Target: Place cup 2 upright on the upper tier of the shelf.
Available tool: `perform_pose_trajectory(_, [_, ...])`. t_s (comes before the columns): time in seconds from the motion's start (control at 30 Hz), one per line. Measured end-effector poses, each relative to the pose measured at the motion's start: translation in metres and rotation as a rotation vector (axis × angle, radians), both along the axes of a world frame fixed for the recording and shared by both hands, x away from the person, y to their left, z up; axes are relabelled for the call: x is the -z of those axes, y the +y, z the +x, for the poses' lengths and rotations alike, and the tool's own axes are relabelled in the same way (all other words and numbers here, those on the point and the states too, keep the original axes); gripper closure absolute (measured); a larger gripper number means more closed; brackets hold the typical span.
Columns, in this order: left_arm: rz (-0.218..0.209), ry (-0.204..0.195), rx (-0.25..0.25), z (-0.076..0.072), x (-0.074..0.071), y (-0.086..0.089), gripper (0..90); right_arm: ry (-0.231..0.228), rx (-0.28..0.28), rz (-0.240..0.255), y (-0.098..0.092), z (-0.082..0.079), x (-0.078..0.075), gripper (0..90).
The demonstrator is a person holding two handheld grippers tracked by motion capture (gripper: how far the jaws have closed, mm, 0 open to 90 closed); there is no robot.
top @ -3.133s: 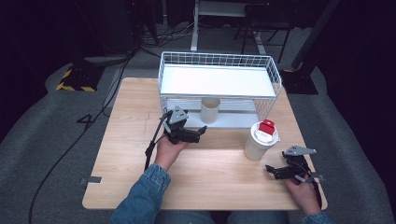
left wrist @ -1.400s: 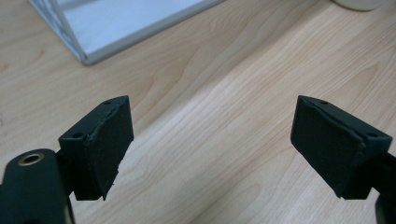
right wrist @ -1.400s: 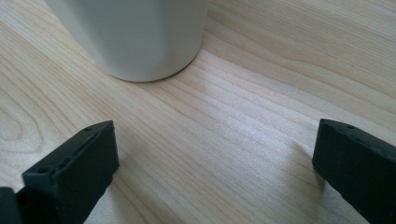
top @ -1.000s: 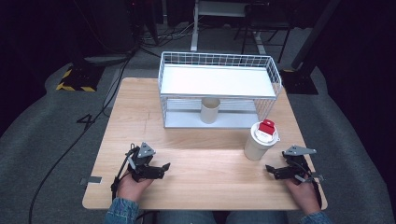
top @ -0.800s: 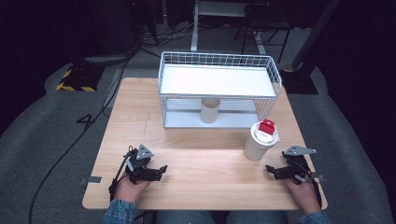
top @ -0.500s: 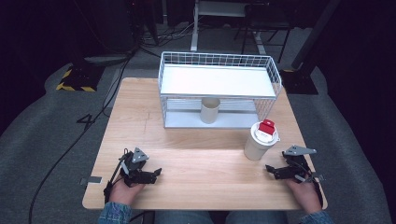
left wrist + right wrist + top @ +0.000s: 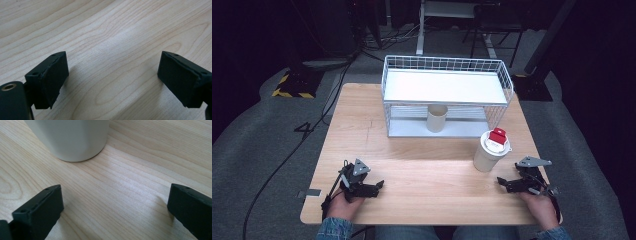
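Note:
My left gripper (image 7: pixel 379 187) rests low on the wooden table (image 7: pixel 427 175) near its front left corner, jaws pointing right. In the left gripper view the jaws (image 7: pixel 115 80) stand apart over bare wood; they have just been opening, with nothing between them. My right gripper (image 7: pixel 503 183) lies near the front right corner, open and pointing left. Just beyond its jaws (image 7: pixel 113 210) stands a white lidded cup (image 7: pixel 72 137), apart from them. That cup (image 7: pixel 488 151) carries a red piece on its lid. A beige cup (image 7: pixel 437 118) stands upright under the wire rack (image 7: pixel 447 85).
The white wire rack with its flat top shelf takes up the far middle of the table. Cables trail over the grey floor to the left. Bare wood lies between the two grippers.
The left gripper has drawn back from the beige cup at the rack to the front left corner, and its jaws have spread wider. The right gripper and both cups have not moved.

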State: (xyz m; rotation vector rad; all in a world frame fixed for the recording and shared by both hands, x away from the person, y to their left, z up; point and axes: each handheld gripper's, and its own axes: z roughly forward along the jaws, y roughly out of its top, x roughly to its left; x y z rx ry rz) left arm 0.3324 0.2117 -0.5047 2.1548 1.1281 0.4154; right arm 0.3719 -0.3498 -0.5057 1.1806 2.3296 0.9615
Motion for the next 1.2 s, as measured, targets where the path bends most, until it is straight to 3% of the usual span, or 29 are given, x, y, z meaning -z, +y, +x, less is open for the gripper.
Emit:
perform_pose_trajectory(0.27, [-0.003,0.000,-0.001,0.002,0.000,0.000,10.6,0.004,0.031,0.009,0.000,-0.001,0.000,0.6])
perform_pose_trajectory(0.47, [-0.003,0.001,-0.001,0.002,0.000,0.000,10.6,0.006,0.020,0.007,0.000,-0.002,-0.001,2.5])
perform_pose_trajectory(0.87, [-0.003,0.000,-0.001,0.002,0.000,0.000,10.6,-0.034,-0.022,0.049,0.000,-0.008,-0.022,3.3])
perform_pose_trajectory(1.2, [-0.003,0.000,-0.001,0.002,0.000,0.000,10.5,-0.083,-0.058,0.113,0.005,-0.013,-0.042,3.2])
